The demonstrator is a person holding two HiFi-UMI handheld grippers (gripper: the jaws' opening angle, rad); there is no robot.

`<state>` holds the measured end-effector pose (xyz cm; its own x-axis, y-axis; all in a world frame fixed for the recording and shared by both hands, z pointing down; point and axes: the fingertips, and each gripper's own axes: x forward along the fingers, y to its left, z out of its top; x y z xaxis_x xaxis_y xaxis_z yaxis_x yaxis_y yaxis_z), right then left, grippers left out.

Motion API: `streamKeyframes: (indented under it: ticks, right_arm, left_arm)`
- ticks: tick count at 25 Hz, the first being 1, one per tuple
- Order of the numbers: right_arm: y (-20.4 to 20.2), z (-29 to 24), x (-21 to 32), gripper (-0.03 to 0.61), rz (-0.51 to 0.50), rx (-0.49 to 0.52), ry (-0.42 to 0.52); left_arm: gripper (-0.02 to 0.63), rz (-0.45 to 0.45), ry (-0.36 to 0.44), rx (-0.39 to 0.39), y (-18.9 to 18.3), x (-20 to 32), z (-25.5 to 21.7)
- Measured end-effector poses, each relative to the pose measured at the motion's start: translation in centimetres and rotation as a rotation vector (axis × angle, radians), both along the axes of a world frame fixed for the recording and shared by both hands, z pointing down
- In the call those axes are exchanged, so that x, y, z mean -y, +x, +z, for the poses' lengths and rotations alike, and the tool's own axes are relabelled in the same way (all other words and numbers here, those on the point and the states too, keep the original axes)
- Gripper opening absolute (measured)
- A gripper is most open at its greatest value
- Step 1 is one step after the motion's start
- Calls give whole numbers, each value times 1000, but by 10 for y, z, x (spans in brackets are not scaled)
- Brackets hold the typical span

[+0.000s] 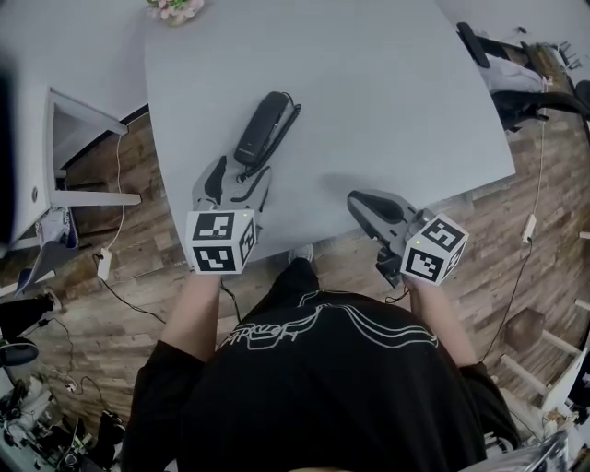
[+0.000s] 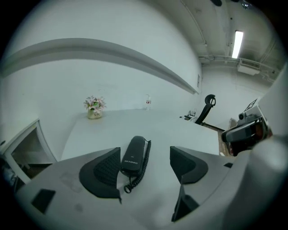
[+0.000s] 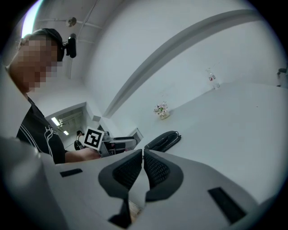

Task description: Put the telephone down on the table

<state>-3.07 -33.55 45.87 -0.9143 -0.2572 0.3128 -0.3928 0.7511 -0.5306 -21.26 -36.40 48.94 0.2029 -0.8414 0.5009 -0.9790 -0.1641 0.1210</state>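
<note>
Grey counter [image 1: 369,111] bears the telephone [image 1: 263,129] flat | our left gripper [image 1: 238,177] fingers spread round its near end; right gripper [image 1: 358,201] fingers pressed together | we judge it placed; only withdrawal to do

A small pot of pink flowers [image 1: 175,9] stands at the far side, with a clear bottle [image 2: 147,102] well apart from it. The floor [image 1: 74,313] is dark wood planks. A white cable [image 1: 119,184] trails across it to a white plug block [image 1: 103,265]. A long ceiling light [image 2: 237,43] glows at upper right.
</note>
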Motion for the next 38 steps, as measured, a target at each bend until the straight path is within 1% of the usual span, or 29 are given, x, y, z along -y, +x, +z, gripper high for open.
streamKeyframes:
  ticks: [2,5,6,8,11,12,14,16,18,19,21,23,25,26,28,30,32,34,38]
  right_arm:
    - [0,-8,-16,43,-17,10,12]
    - [2,-26,-45,43,-51,38,38]
    - [4,-31,-55,43,-62,49,50]
    - [12,-42,-78,43,-82,68,77]
    - [24,-58,-110,43,-105,86,117]
    - [28,-63,-121,43,-112,90,129]
    - [33,-75,-142,43,-127,101,150]
    - [38,-88,-165,43,-152,112,176]
    - [43,-104,-190,43,-183,126,214]
    - [45,-112,-202,43,-198,137,232]
    - [48,-126,-223,43,-222,157,260]
    - [53,-134,-240,43,-242,168,277]
    - [59,-138,-254,43,-254,176,282]
    - [63,-140,-259,43,-255,190,276]
    - [68,-147,-268,43,-254,247,241]
    - [70,-151,-277,41,-255,284,223]
    - [74,-150,-284,41,-252,269,233]
    - [79,-151,-290,41,-252,279,226]
    - [80,-150,-298,41,-246,286,222]
  left_arm:
    - [328,-9,-5,-62,6,-22,-12]
    - [328,-24,-14,-201,22,-58,-31]
    - [328,-26,-7,-235,30,-70,-39]
    - [328,-11,15,-275,48,-94,-54]
    - [320,56,52,-319,84,-133,-75]
    - [300,75,63,-339,95,-146,-82]
    - [206,97,78,-395,112,-170,-98]
    - [146,111,94,-462,129,-194,-115]
    - [73,116,127,-498,142,-217,-131]
    - [39,116,149,-493,147,-229,-139]
    - [8,117,191,-451,153,-249,-148]
    - [6,128,203,-414,160,-267,-152]
    - [6,146,207,-398,170,-282,-154]
    - [6,160,214,-390,176,-289,-156]
    - [6,184,225,-363,185,-300,-159]
    - [6,188,224,-341,189,-308,-159]
    - [6,179,227,-352,191,-314,-160]
    - [6,168,244,-369,193,-319,-163]
    - [6,180,252,-357,196,-328,-161]
